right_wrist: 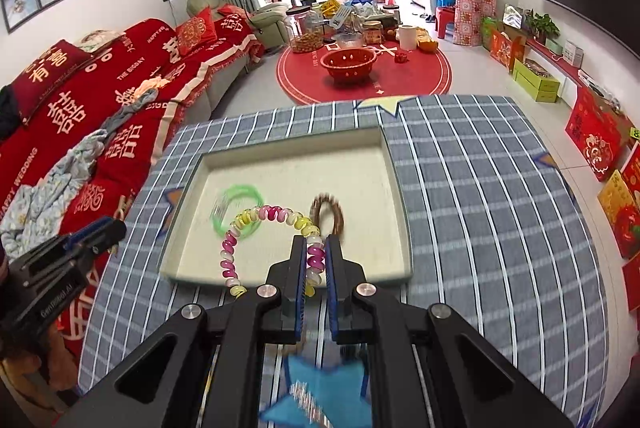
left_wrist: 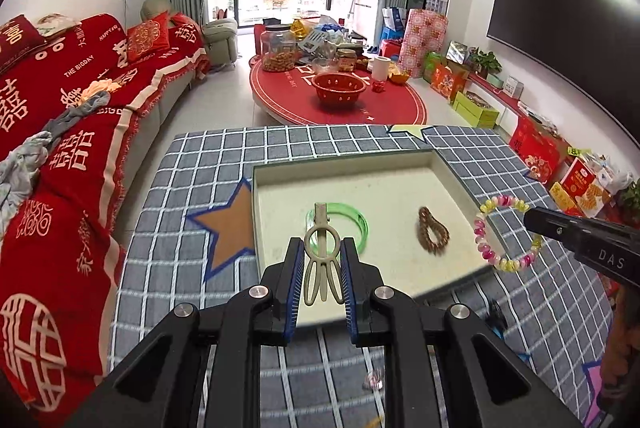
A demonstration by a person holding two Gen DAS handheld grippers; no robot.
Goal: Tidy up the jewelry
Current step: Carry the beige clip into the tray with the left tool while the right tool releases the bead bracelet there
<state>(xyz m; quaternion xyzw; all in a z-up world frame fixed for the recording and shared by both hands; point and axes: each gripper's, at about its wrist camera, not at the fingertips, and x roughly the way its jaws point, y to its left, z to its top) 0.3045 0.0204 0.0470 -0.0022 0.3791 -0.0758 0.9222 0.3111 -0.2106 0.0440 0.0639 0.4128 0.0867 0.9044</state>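
Note:
A shallow cream tray (left_wrist: 344, 164) (right_wrist: 288, 152) sits on the grey checked tablecloth. In it lie a green bangle (left_wrist: 360, 218) (right_wrist: 240, 194) and a brown beaded bracelet (left_wrist: 433, 232) (right_wrist: 338, 216). My left gripper (left_wrist: 320, 248) is shut on a beige hair clip (left_wrist: 322, 260) and holds it over the tray's near edge. My right gripper (right_wrist: 314, 246) is shut on a pink, yellow and white coil bracelet (right_wrist: 264, 216) (left_wrist: 504, 232), which hangs above the tray's near side. The right gripper (left_wrist: 532, 218) shows at the right of the left wrist view.
A small shiny item (left_wrist: 372, 384) and a dark clip (left_wrist: 496, 316) lie on the cloth near me. A silvery piece (right_wrist: 304, 400) lies on a blue star below the right gripper. A red sofa (left_wrist: 60, 132) runs along the left. A red round table (left_wrist: 340, 100) stands beyond.

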